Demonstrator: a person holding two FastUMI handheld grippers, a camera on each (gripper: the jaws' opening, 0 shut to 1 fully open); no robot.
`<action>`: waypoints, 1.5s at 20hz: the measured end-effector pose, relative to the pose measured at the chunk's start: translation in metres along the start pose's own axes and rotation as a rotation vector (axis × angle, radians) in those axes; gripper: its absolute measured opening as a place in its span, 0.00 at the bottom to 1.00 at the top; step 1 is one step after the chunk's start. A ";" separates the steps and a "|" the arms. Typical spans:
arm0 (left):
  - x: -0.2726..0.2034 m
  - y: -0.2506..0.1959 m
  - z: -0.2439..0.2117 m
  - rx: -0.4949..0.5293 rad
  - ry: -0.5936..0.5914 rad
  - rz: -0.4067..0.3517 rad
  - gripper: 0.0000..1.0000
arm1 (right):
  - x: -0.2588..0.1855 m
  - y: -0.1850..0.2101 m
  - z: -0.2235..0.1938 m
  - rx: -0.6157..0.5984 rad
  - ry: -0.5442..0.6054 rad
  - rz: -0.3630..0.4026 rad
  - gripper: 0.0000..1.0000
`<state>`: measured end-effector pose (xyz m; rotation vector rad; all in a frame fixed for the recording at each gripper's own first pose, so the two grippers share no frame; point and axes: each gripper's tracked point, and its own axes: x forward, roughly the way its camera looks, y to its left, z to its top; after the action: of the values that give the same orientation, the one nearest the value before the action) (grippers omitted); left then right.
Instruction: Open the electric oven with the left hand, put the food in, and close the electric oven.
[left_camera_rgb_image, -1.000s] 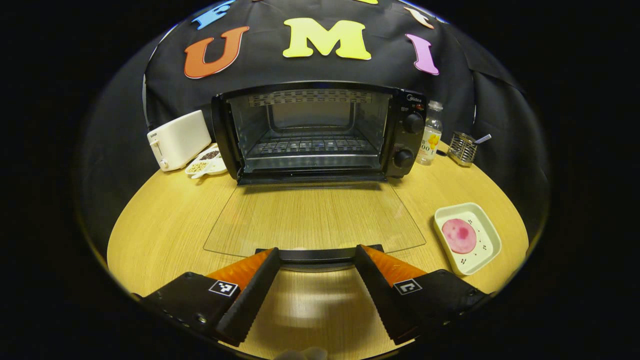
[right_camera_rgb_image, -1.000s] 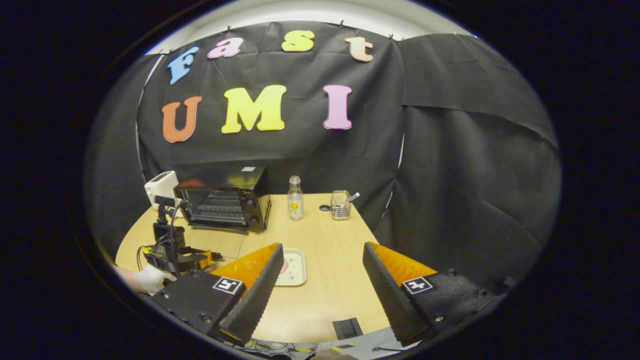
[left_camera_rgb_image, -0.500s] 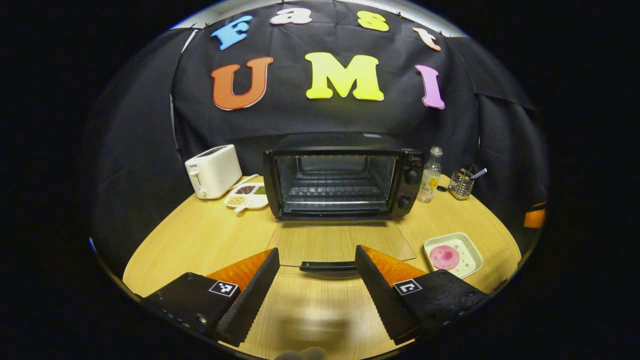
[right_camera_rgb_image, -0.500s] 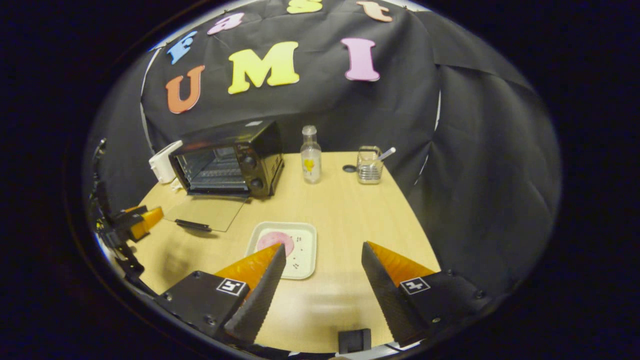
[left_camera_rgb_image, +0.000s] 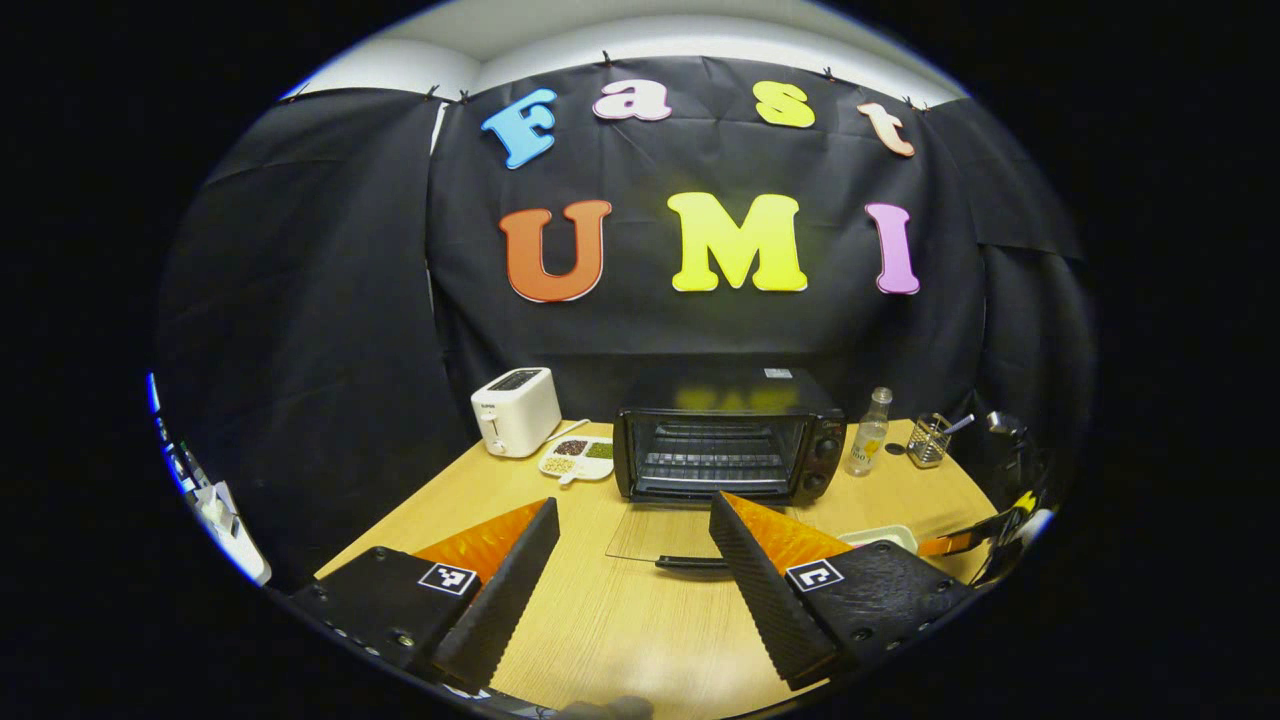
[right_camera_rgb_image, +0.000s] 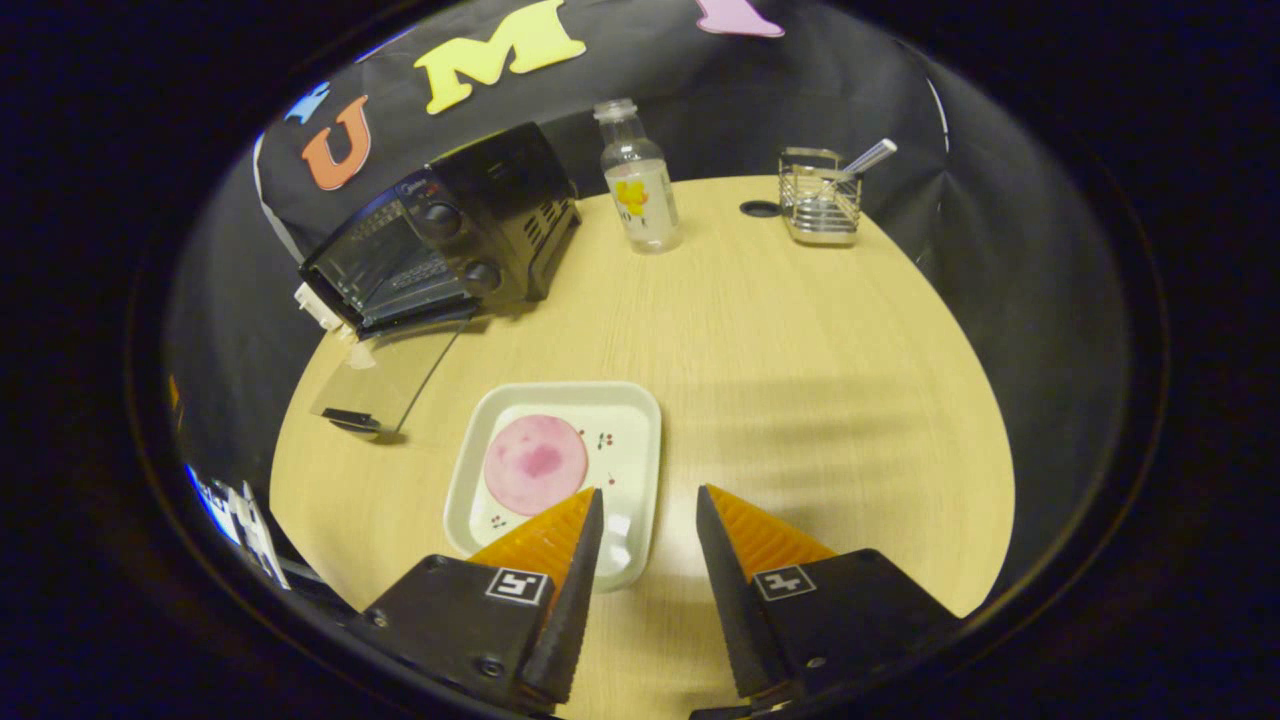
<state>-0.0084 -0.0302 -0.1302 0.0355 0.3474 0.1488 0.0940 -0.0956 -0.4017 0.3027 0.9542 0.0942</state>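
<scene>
The black electric oven (left_camera_rgb_image: 725, 455) stands at the back of the table with its glass door (left_camera_rgb_image: 655, 535) folded down flat, handle (left_camera_rgb_image: 690, 563) toward me. My left gripper (left_camera_rgb_image: 632, 505) is open, held well back from the door, with nothing between its fingers. In the right gripper view the oven (right_camera_rgb_image: 440, 245) is at the upper left. A round pink slice of food (right_camera_rgb_image: 535, 465) lies in a white square tray (right_camera_rgb_image: 625, 410). My right gripper (right_camera_rgb_image: 648, 492) is open, just above the tray's near right rim, with the food to the left of its left finger.
A white toaster (left_camera_rgb_image: 515, 410) and a small dish of seeds (left_camera_rgb_image: 578, 458) sit left of the oven. To its right stand a clear bottle (right_camera_rgb_image: 640, 185) and a wire holder (right_camera_rgb_image: 820, 185) with a utensil. The round wooden table (right_camera_rgb_image: 800, 380) is bare right of the tray.
My left gripper has drawn back and risen away from the opened door. My right gripper has moved forward and tilted down over the tray, and its fingers have come closer together.
</scene>
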 end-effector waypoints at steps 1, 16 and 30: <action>-0.006 -0.001 0.005 -0.006 -0.004 0.014 0.96 | 0.005 0.001 -0.001 0.019 0.029 0.009 0.55; -0.032 -0.034 0.000 -0.054 0.001 0.089 0.97 | 0.019 0.001 -0.001 0.236 0.293 0.198 0.04; -0.003 -0.025 0.025 -0.021 -0.020 -0.023 0.97 | -0.025 0.037 0.038 0.551 0.041 0.284 0.04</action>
<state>0.0006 -0.0559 -0.1072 0.0123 0.3264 0.1287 0.1124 -0.0732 -0.3504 0.9479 0.9620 0.0954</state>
